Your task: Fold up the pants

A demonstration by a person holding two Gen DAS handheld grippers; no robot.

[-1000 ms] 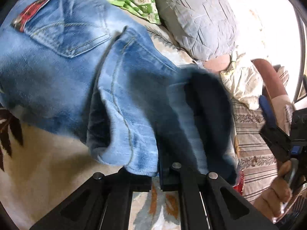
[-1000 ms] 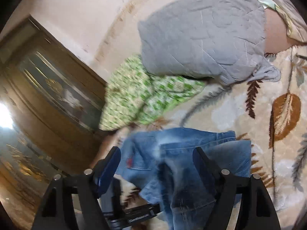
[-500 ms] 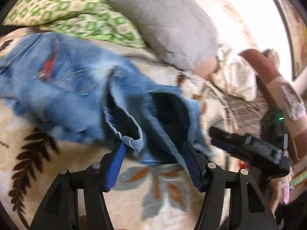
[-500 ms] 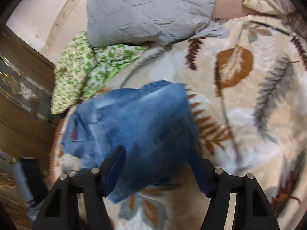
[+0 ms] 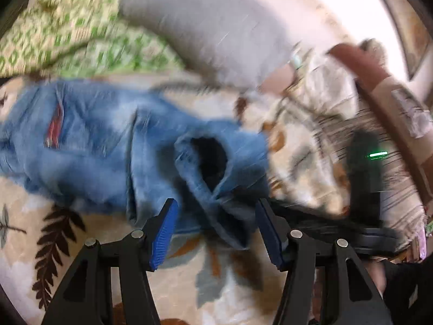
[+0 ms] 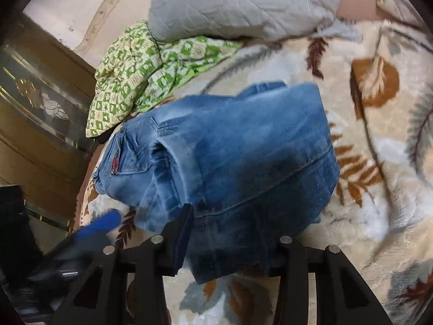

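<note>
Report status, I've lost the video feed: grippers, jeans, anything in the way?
Left gripper open, off the jeans. Right gripper closing around the near denim edge. Jeans folded over on blanket. Nothing in the way.

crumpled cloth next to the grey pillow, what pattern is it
The crumpled cloth has a green and cream checked print with small square motifs. It shows best in the right wrist view, beside the grey pillow.

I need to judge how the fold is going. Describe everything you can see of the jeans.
The jeans are faded blue denim, lying bunched and partly folded on a leaf-patterned blanket. A back pocket with a red tag faces up. One hem gapes open near the left gripper, whose open jaws do not touch it. The right gripper is closing, with a denim edge lying between its jaws.
</note>
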